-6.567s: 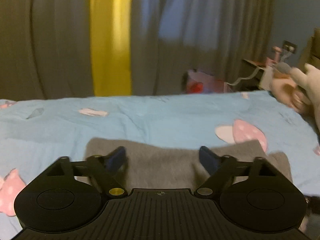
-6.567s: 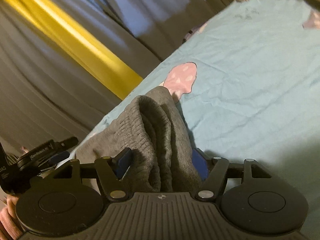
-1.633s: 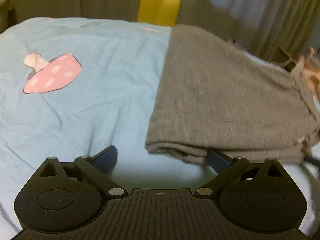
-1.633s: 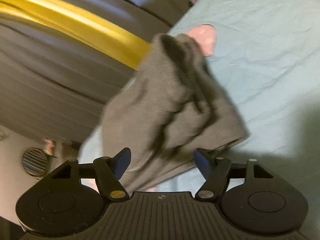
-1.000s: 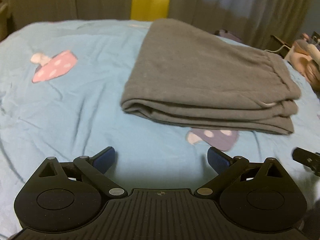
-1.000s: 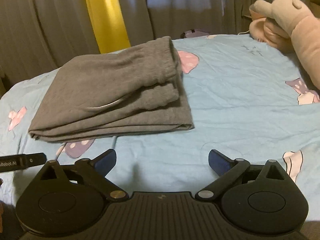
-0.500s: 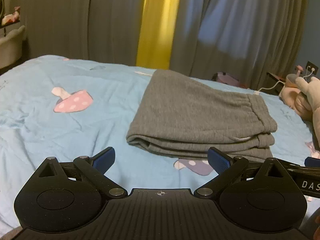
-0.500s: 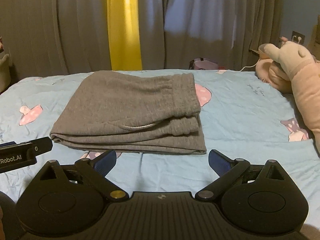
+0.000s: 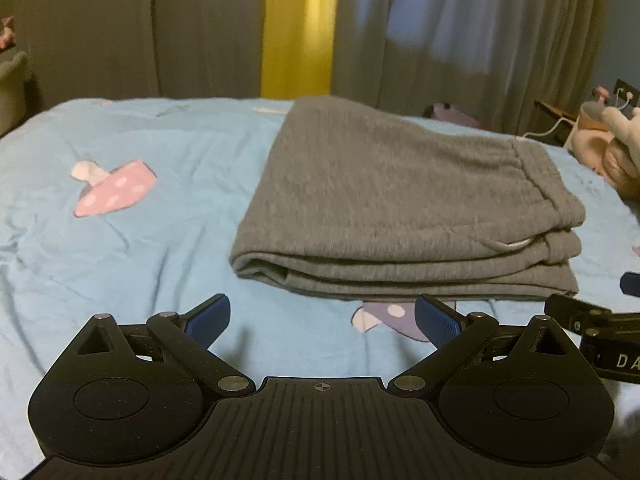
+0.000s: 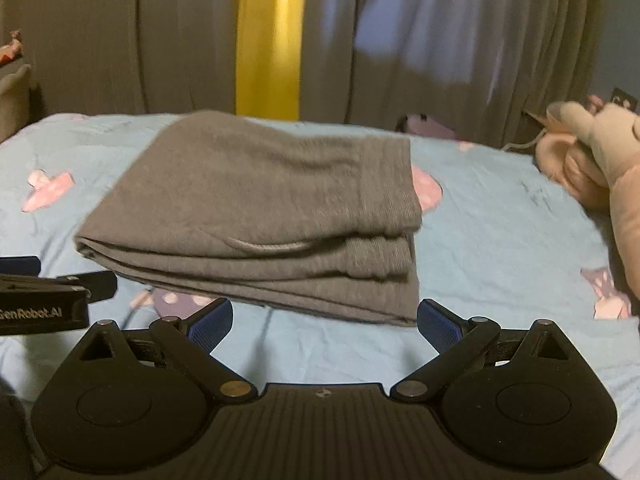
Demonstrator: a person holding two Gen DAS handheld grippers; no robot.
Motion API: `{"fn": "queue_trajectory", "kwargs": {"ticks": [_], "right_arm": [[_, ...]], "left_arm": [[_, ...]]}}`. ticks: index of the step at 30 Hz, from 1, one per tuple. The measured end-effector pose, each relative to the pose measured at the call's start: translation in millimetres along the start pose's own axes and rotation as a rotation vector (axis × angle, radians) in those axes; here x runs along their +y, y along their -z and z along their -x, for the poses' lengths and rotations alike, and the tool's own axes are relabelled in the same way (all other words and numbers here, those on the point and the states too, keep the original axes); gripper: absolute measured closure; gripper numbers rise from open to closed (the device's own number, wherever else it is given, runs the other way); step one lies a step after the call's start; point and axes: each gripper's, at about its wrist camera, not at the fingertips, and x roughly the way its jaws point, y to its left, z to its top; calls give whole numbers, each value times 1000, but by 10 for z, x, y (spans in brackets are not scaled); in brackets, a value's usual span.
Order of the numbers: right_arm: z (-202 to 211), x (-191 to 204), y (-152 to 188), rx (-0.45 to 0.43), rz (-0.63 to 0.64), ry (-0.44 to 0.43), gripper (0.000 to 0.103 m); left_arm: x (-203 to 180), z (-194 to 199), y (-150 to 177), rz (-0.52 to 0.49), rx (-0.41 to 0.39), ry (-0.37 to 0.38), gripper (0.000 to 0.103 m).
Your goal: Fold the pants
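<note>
The grey pants lie folded in a flat stack on the light blue bedsheet, waistband and drawstring on the right side. In the right wrist view the same pants sit just beyond the fingers. My left gripper is open, empty, a short way in front of the stack's near edge. My right gripper is open too, with nothing between its blue pads, close to the near right corner. Each gripper shows at the edge of the other's view.
The sheet has pink mushroom prints. A pink and grey plush toy lies at the right of the bed. Grey curtains with a yellow strip hang behind. A bedside table with a cable is at far right.
Both grippers let go of the pants, which now rest folded on the bed. In the last half second both views drew slightly nearer and lower toward the stack.
</note>
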Motion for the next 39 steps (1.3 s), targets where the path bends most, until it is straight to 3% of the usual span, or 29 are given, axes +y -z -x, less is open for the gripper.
{"fn": "queue_trajectory", "kwargs": {"ticks": [7,39], "right_arm": [[-223,-9,43,81,-43,-33,4],[-87,-11,54,34,-24,-15,4]], "left_arm": [[-47,-145,29,-34,36,-4,2],[-66,-163,86,-49,74,-13,1]]}}
